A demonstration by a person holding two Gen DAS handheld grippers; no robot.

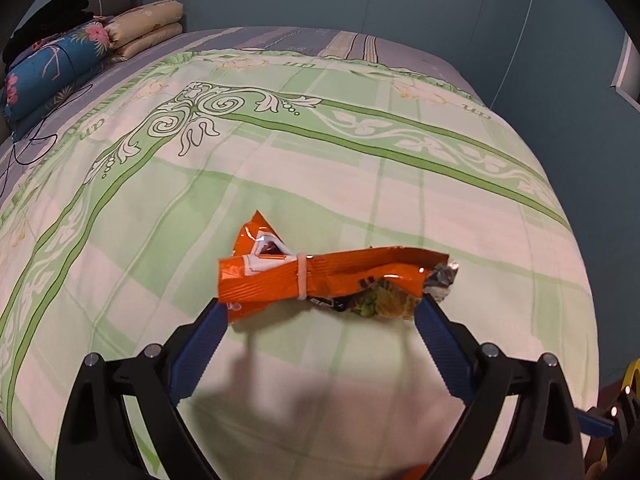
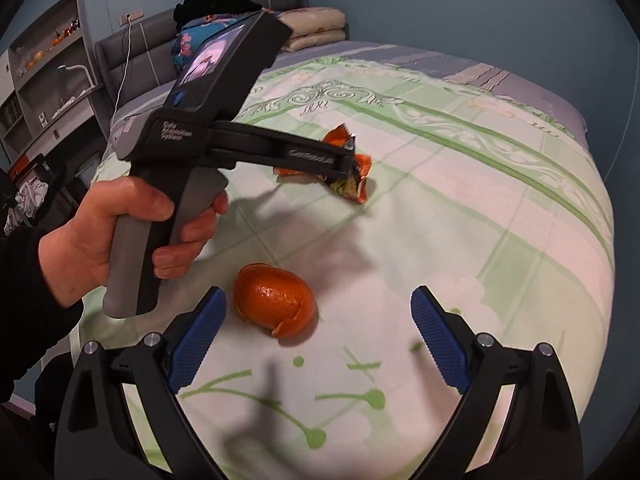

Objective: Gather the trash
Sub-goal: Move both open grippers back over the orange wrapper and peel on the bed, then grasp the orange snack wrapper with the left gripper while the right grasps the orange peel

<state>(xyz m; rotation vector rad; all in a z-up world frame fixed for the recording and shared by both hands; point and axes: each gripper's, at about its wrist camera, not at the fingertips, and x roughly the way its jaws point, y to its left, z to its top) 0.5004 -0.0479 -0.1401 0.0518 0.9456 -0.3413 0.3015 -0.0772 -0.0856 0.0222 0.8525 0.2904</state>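
Showing only in right view: orange peel (image 2: 275,301), left hand (image 2: 120,232).

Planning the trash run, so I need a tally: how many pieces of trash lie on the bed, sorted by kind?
Snack wrapper: 1
Orange peel: 1
Total: 2

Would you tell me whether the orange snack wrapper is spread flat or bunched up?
Bunched up: the orange snack wrapper is crumpled lengthwise, with a pale band cinching its middle.
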